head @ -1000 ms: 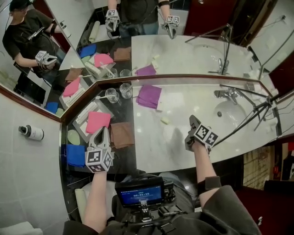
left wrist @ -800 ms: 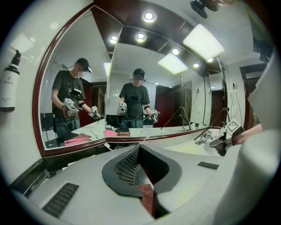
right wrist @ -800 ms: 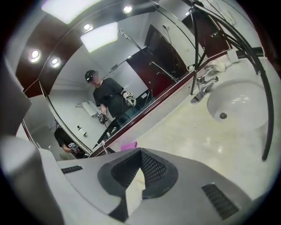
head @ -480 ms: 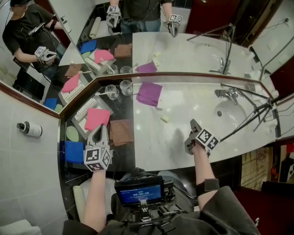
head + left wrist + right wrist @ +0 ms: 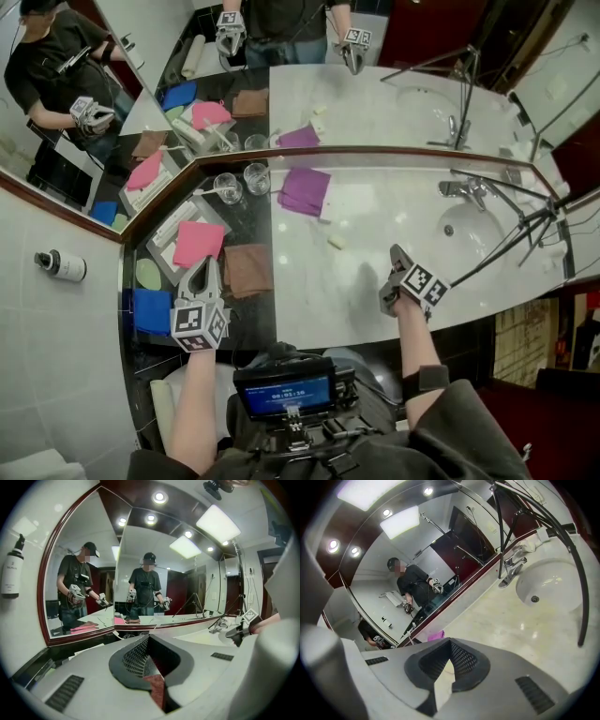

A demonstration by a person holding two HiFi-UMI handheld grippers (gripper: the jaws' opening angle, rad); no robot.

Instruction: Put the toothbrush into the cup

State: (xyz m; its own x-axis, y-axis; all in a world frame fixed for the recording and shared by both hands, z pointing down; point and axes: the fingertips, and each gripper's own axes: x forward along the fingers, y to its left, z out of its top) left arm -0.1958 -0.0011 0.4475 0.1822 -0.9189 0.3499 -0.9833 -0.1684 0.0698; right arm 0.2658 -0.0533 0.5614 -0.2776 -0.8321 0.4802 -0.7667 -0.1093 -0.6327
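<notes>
Head view has the toothbrush (image 5: pixel 208 196) as a thin white stick just left of the cup (image 5: pixel 228 191), on the dark end of the worktop (image 5: pixel 375 216). Its long axis runs side to side across the picture, nearly level. One end points at the cup and seems to touch or overlap the rim, the other points away to the left. I honestly can't tell which end has the bristles, or whether that near end is already over the rim.

Left claw (image 5: pixel 202 270) is pressed together with nothing in it. It hangs well short of the cup on the person's side, between a pink cloth (image 5: pixel 199 246) and a brown cloth (image 5: pixel 248 272). Right claw (image 5: pixel 395 253) is all but pressed together too, also empty, and well off to the cup's right.

What I'd worry about:
- Both claws need to spread before going in, or they'll just shove the brush along.
- That handle is thin and lies low, so a pinch could skid off it.
- The cup is clear glass with a second glass (image 5: pixel 257 178) just beside it on the right. A clumsy approach could knock one over.
</notes>
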